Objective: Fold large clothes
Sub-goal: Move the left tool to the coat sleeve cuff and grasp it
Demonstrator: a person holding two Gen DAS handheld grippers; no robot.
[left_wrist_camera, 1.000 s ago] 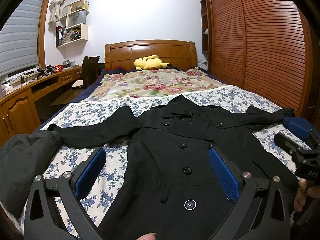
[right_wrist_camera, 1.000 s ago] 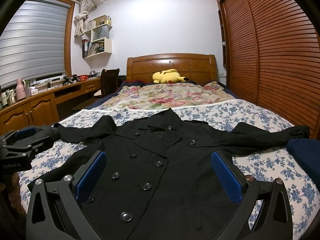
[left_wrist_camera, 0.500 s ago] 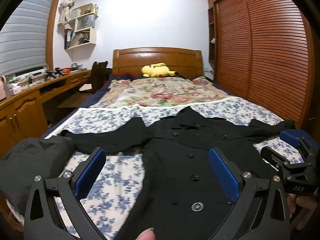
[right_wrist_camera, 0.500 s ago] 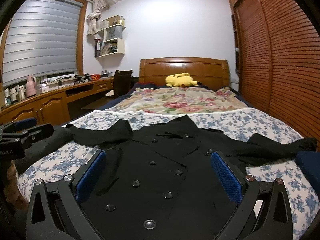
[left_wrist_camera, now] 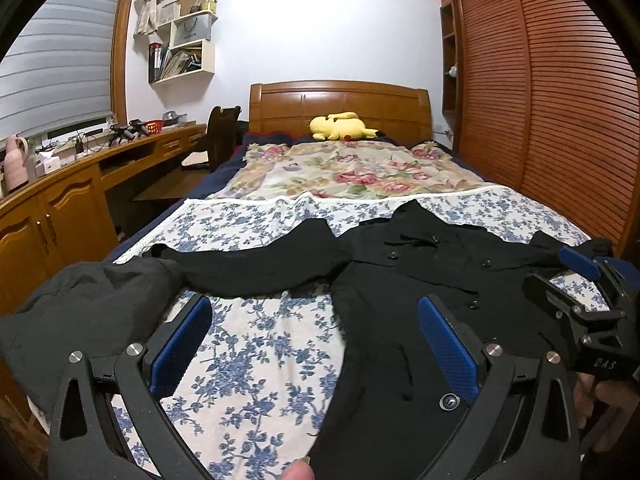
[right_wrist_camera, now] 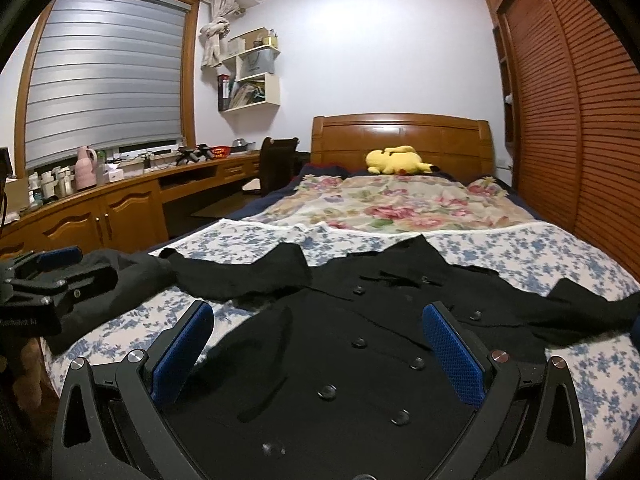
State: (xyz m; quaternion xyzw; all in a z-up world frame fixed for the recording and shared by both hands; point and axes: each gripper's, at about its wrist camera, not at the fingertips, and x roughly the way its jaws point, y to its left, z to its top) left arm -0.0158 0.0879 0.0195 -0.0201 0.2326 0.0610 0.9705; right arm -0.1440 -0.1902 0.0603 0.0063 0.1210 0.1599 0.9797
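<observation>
Nearest the cameras, both grippers hang over the foot of the bed with their blue-padded fingers spread wide and nothing held between them: the left gripper [left_wrist_camera: 314,344] sits above the bare flowered sheet [left_wrist_camera: 256,364] with the coat's left edge just inside its right-hand finger, while the right gripper [right_wrist_camera: 318,354] is centred over the buttoned front of the coat [right_wrist_camera: 360,364]. Neither set of fingers touches the cloth, as far as these views show. The coat is a large black double-breasted one, laid face up and flat, hem toward the grippers and collar away, with both sleeves [left_wrist_camera: 256,268] stretched out sideways. It looks like thick, soft fabric that will sag and drag under its own weight rather than hold a line, and the buttons and lapels add bulk along the middle; so a pinch at the hem corners, or at a cuff and shoulder seam, seems the soundest hold. A second dark garment [left_wrist_camera: 80,304] lies bunched at the left edge of the bed, touching the coat's sleeve end. Farther off are a flowered blanket [right_wrist_camera: 392,204] and a yellow plush toy [right_wrist_camera: 396,160] by the headboard.
</observation>
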